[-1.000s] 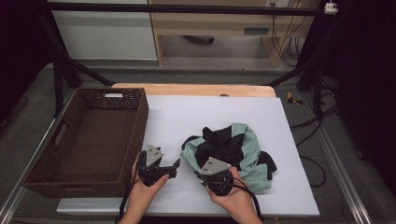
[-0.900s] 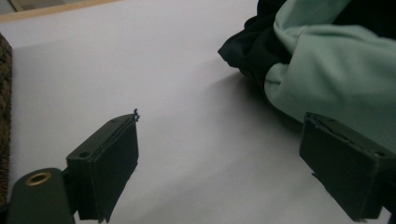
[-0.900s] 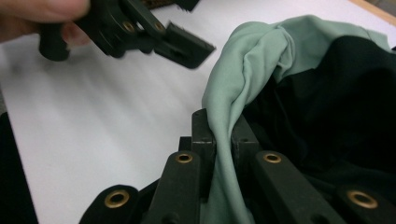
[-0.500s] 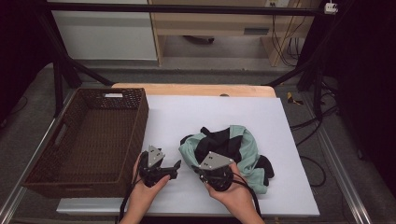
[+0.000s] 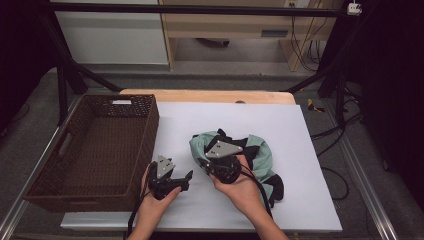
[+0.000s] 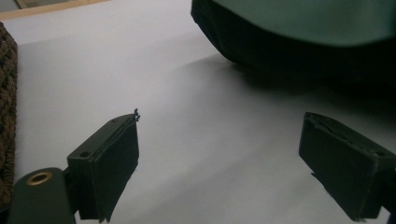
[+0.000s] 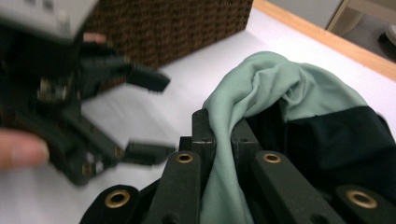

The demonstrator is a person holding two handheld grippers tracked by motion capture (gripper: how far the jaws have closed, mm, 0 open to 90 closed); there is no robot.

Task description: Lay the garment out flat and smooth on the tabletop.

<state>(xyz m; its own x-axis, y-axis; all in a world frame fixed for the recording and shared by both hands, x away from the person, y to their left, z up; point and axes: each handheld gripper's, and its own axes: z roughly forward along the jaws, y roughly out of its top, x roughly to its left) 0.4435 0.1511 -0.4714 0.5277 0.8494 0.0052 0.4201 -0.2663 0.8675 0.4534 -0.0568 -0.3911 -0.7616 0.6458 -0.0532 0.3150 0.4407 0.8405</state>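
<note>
Pinching the green-and-black garment point(image 7: 280, 93), the right hand-held gripper point(image 7: 223, 135) is clamped; the left hand-held gripper point(image 6: 224, 154) gapes wide above the worktop point(image 6: 187, 116).

right gripper point(image 5: 216, 161) clamped on mint-and-black garment point(image 5: 257, 150), fabric bunched on white table point(image 5: 310, 165). left gripper point(image 5: 176, 180) jaws apart, just left of it, near wicker basket point(image 5: 145, 130). no fabric in left.

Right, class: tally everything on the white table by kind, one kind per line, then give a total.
Wicker baskets: 1, the brown basket at the left.
Garments: 1, the green and black garment, pinched by the right hand-held gripper.
Hand-held grippers: 2, the left hand-held gripper open over bare table.
Total: 4
</note>
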